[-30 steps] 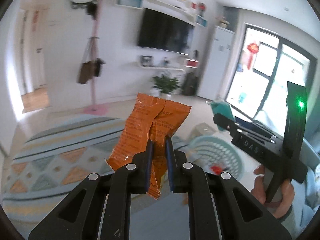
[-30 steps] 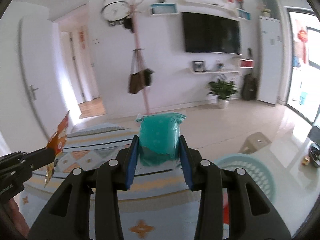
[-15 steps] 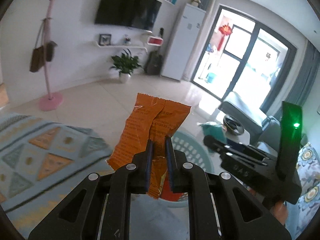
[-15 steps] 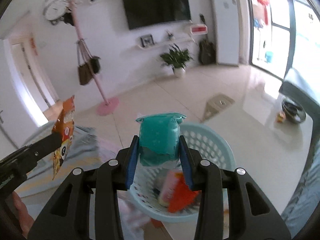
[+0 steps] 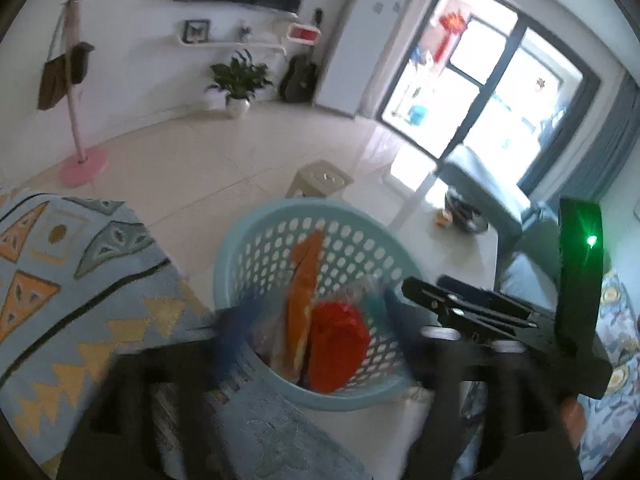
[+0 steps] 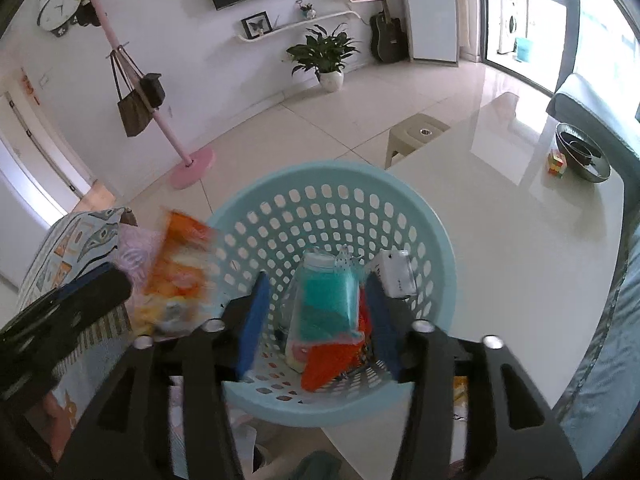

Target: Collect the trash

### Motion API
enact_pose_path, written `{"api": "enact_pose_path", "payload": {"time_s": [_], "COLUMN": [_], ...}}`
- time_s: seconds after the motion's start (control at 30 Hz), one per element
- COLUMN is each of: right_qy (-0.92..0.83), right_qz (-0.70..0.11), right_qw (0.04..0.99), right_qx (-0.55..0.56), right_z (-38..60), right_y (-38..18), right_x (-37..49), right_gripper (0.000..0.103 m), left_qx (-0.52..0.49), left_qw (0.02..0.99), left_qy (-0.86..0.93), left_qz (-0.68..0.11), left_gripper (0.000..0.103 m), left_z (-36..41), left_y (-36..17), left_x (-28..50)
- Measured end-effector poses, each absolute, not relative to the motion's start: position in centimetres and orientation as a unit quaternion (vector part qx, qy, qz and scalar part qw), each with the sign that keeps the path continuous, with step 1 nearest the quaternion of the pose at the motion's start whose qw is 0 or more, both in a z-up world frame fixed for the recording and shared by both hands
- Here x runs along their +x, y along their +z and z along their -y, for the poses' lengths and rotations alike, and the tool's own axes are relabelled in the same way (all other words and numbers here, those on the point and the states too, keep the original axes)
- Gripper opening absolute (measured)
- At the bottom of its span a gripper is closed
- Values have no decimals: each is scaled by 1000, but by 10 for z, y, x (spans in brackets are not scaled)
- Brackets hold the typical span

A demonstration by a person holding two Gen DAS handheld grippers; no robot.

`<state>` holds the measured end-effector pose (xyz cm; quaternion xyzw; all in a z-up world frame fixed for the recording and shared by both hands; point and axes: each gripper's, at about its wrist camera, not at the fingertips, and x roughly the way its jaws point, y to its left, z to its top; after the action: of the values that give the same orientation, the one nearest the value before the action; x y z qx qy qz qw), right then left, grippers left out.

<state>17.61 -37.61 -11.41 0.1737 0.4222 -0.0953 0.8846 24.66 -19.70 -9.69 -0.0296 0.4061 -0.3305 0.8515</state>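
Since the earlier frame both your packets have left their grips: left gripper [image 5: 316, 344] opening, orange packet [image 5: 302, 300] dropping into basket [image 6: 436, 240] at lower centre; right gripper [image 6: 316, 316] opening, teal packet [image 6: 328, 304] loose between its pads.

A potted plant [image 6: 328, 56] stands by the wall near a guitar [image 6: 386, 36] and pink coat stand [image 6: 160, 120].

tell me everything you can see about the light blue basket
The basket is round, pale blue plastic, its wall pierced with rows of holes under a smooth rim. It stands upright at the edge of a glossy white table. Inside lie wrappers: a teal packet, something red-orange and a small white box.
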Motion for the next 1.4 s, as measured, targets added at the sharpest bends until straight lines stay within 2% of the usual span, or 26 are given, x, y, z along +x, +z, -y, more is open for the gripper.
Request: {"api": "enact_pose_path", "payload": {"time_s": [0.17,0.23,0.43,0.5,0.73,0.97,1.3,1.4], "right_qy": [-92,-88,-66,-54,-35,11,-28,-34], "right_qz": [-408,-397,-352,-329,-266,-233,-181,-185], "right_qw": [893,900,927,938,961,972,983,982], "right_qx": [163,156,108,90,63,17,17,18], "right_z": [373,366,326,306,254,205,192,194], "right_y": [-97,-86,-45,-31,-3,2,-16,-20], "right_x": [167,161,143,133,96,72,43,44], "right_gripper": [65,65,67,70,70,70,70,70], "left_qx": [-57,-57,-85,-77,-51,-40,-51,-36], "left_qw": [853,862,899,918,952,975,982,985], "left_qy": [-333,-322,-259,-219,-118,-12,-11,-5], "left_qz": [-398,-387,-344,-321,-276,-220,-184,-171], "left_gripper": [81,86,86,87,87,87,87,92], "left_z": [176,165,115,93,47,7,-6,-2], "left_y": [-84,-78,-54,-45,-36,-41,-36,-34], "left_x": [236,224,186,169,127,81,60,57]}}
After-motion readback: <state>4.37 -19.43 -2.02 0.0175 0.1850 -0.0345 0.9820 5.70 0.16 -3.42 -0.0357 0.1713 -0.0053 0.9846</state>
